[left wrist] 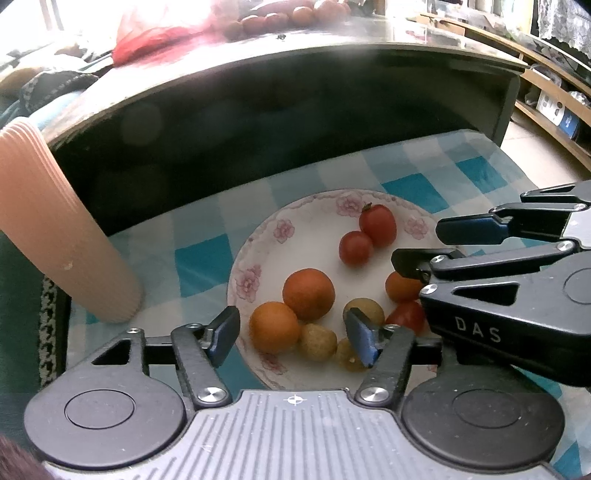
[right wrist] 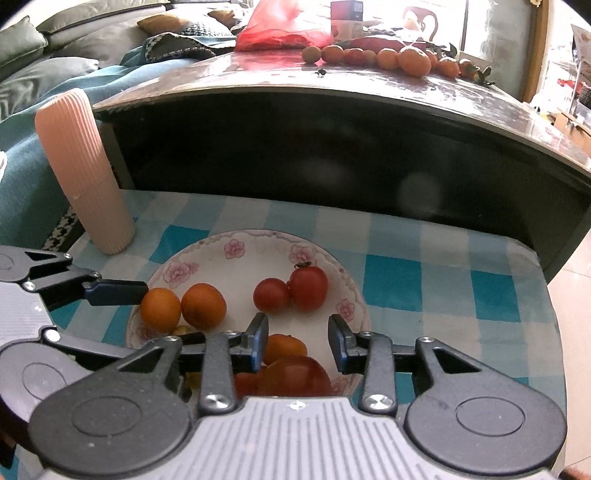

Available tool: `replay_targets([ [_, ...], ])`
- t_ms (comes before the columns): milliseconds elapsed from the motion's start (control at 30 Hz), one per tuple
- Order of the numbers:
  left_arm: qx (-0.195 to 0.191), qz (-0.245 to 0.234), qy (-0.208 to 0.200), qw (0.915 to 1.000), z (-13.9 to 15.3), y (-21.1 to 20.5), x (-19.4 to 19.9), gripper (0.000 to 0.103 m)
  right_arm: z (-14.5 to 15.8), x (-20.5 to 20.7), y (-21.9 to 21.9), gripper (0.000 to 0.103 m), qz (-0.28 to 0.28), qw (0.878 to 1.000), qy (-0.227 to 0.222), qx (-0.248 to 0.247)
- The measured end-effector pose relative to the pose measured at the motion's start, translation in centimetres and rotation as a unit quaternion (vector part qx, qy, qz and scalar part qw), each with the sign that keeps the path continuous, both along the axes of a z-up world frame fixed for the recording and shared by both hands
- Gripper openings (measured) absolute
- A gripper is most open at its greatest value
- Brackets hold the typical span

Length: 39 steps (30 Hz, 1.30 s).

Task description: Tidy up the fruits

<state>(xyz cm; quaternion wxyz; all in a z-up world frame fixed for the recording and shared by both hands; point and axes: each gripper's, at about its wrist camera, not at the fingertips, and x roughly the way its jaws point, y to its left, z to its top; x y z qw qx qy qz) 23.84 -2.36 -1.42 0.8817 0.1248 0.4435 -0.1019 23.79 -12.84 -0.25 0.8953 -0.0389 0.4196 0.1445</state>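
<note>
Nearest to me, my left gripper (left wrist: 293, 334) hangs over the near rim of the flowered plate (left wrist: 258, 236), its fingers (left wrist: 223, 334) spread apart and clear of the fruit; an orange (left wrist: 274, 326) and a pale yellow-green fruit (left wrist: 317, 341) lie between them untouched, so I judge that side released rather than gripping. My right gripper (right wrist: 299, 343) hovers over the plate's other near edge, its fingers (right wrist: 258, 341) parted with a large red tomato (right wrist: 295, 374) lying below the gap; I see no contact on it and read that side as released too. The plate holds the sorted fruit in loose clusters: two oranges side by side, a small orange fruit (right wrist: 284, 347) next to the big tomato, pale fruits nearest me, and two red tomatoes (left wrist: 369, 234) touching near the far rim. I judge the plate is the collecting point, set close so both hands reach it easily. It sits on a blue checked cloth (right wrist: 424, 280) over the low bench. A ribbed pink cylinder (right wrist: 81, 173) stands upright beside the plate, apart from it. Beyond, a higher dark table (right wrist: 369, 96) carries a row of unsorted oranges and tomatoes (right wrist: 399, 59) by a red bag (right wrist: 280, 31), well apart from the plate; those likely remain to be moved.
</note>
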Motion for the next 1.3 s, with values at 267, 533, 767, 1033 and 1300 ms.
replay_targets([
  [267,-0.002,0.014,-0.005,0.9999,0.2,0.4,0.0,0.08,0.5,-0.3,-0.2,0.055,-0.004,1.0,-0.007,0.002],
  [533,0.003,0.021,-0.02,0.9996,0.8,0.6,-0.4,0.088,1.2,-0.5,-1.1,0.055,-0.019,1.0,-0.016,0.007],
  [767,0.013,0.04,-0.045,0.9981,2.1,0.8,-1.2,0.101,1.8,-1.6,-1.7,0.056,-0.029,0.999,-0.024,0.002],
  [1033,0.02,0.052,-0.067,0.9962,3.6,0.8,-3.9,0.103,3.8,-4.5,-2.9,0.056,-0.053,0.998,-0.041,0.004],
  [1300,-0.005,0.063,-0.072,0.9954,4.2,1.0,-7.1,0.103,5.7,-8.6,-2.9,0.062,-0.05,0.996,-0.068,0.008],
])
